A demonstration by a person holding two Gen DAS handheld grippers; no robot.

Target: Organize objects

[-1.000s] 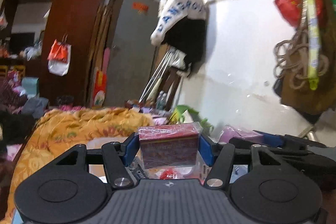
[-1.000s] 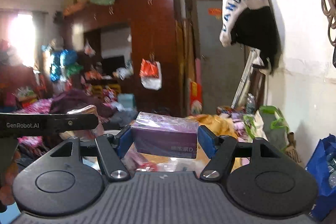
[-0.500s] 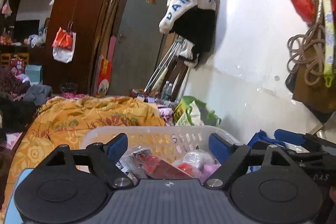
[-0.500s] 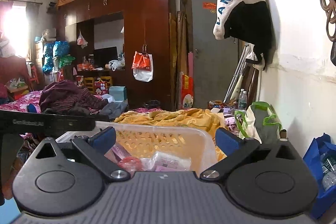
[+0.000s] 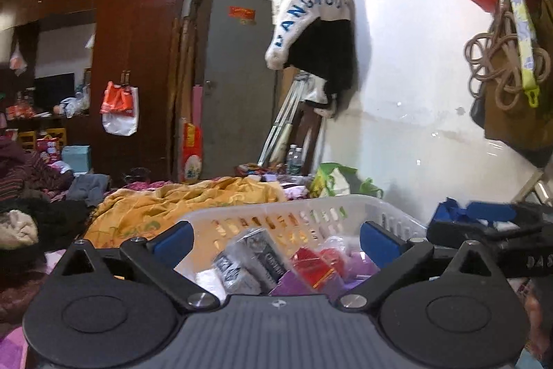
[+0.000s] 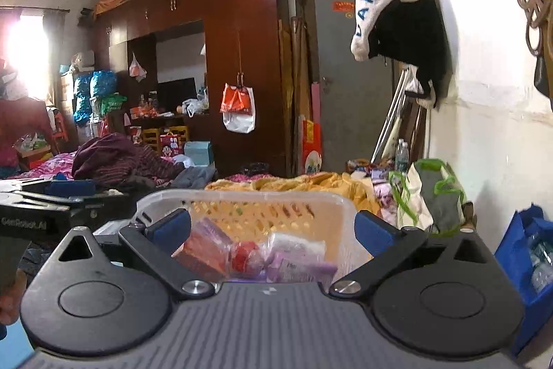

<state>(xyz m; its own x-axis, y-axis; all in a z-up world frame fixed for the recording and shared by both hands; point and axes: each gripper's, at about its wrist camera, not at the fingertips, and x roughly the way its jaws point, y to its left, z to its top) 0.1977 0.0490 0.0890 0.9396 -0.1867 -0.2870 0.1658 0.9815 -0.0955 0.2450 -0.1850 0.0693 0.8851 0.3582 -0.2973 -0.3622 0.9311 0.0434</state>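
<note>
A white slotted plastic basket sits just ahead of both grippers and also shows in the right wrist view. It holds wrapped packets: a red box, grey-black packs, a purple box and an orange-red box. My left gripper is open and empty above the basket's near side. My right gripper is open and empty over the basket too. The right gripper's body shows at the right edge of the left wrist view.
An orange-yellow blanket lies behind the basket. A white wall with hung bags and rope is at the right. A blue bag and a green-handled bag stand at the wall. A dark wardrobe is far back.
One second ago each gripper was shut on a box, red in the left, purple in the right. Both have opened, the boxes now lie in the basket, and the views have pulled back slightly.
</note>
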